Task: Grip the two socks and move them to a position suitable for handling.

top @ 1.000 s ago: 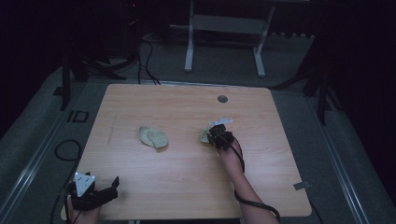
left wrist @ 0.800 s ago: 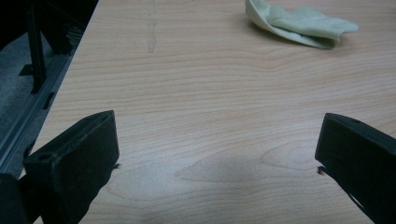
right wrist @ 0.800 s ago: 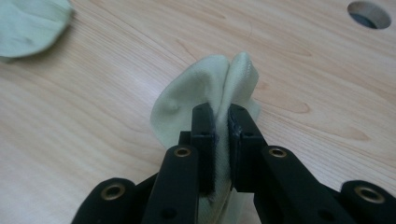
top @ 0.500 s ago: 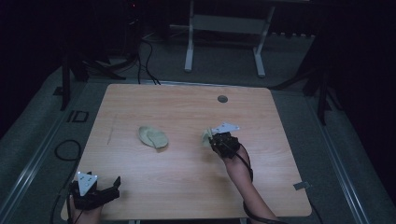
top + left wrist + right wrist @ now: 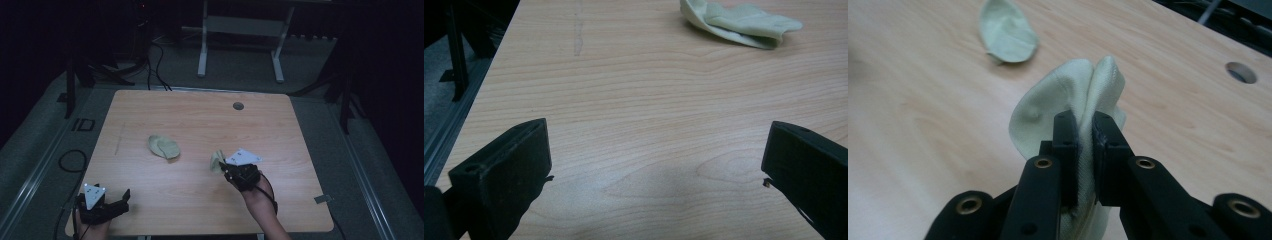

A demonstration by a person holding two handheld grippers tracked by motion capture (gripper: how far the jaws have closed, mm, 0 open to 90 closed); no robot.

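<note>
- Right gripper view: the right gripper (image 5: 1087,131) has its two black jaws clenched on a pale green sock (image 5: 1068,100); a fold of the fabric is pinched between the pads, with cloth bulging on both sides of them.
- Right gripper view: the held sock rises past the jaw tips as a rounded, doubled-over lobe, so its long axis runs roughly along the jaws and away from the camera; its lower end hangs down between the jaw arms, out of sight.
- High view: relative to the round hole (image 5: 238,106) in the wooden table (image 5: 200,120), the right gripper (image 5: 223,168) sits well nearer the person and slightly to the left, and the held sock (image 5: 217,160) shows as a small pale bunch at its tip. Whether the sock touches the tabletop cannot be told.
- High view: a second pale green sock (image 5: 163,146) lies flat on the table, left of the held one and well apart from it, its long axis slanting from upper left to lower right.
- Left gripper view: the left gripper (image 5: 656,165) has its jaws released and spread wide over bare wood, with nothing between them; the second sock (image 5: 738,22) lies far ahead of them.
- High view: the left gripper (image 5: 122,200) rests at the near left corner, farthest from the hole.
</note>
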